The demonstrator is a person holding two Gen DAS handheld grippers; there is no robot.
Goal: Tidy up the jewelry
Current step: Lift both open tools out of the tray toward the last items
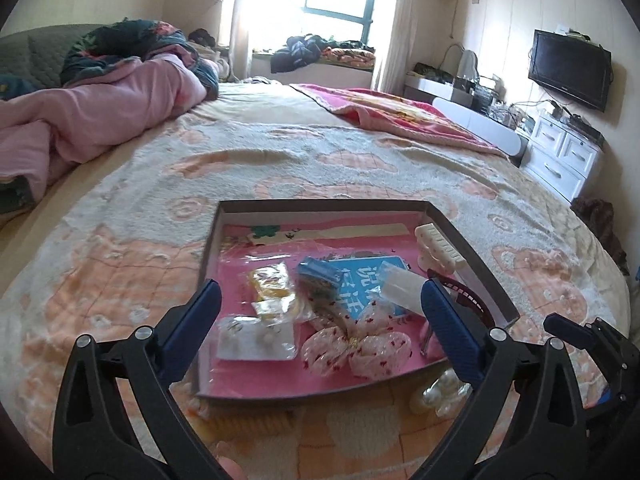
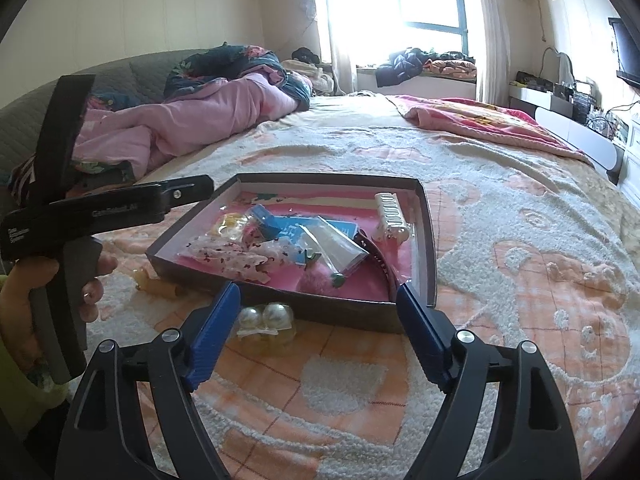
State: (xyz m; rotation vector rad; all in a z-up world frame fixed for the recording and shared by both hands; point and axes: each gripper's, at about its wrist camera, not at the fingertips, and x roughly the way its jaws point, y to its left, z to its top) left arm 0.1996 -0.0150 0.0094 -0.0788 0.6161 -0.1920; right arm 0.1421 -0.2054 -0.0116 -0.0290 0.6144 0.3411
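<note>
A dark shallow box (image 1: pixel 476 248) with a pink floor lies on the bed and holds jewelry: bagged earrings (image 1: pixel 256 338), a yellow bagged item (image 1: pixel 272 284), a floral bow (image 1: pixel 356 350), a white hair claw (image 1: pixel 438 250), a blue card (image 1: pixel 360 280). My left gripper (image 1: pixel 320 316) is open above the box's near half, empty. A pearl hair clip (image 2: pixel 266 318) lies on the bedspread outside the box's near edge; it also shows in the left wrist view (image 1: pixel 440 394). My right gripper (image 2: pixel 318 316) is open, empty, just before the box (image 2: pixel 428 240), the pearl clip near its left finger.
A yellowish item (image 2: pixel 158 284) lies outside the box's left corner. A pink quilt (image 1: pixel 100 120) is piled at the bed's far left, a pink blanket (image 1: pixel 400 116) at the far right. White drawers (image 1: pixel 560 152) and a TV (image 1: pixel 570 68) stand right of the bed.
</note>
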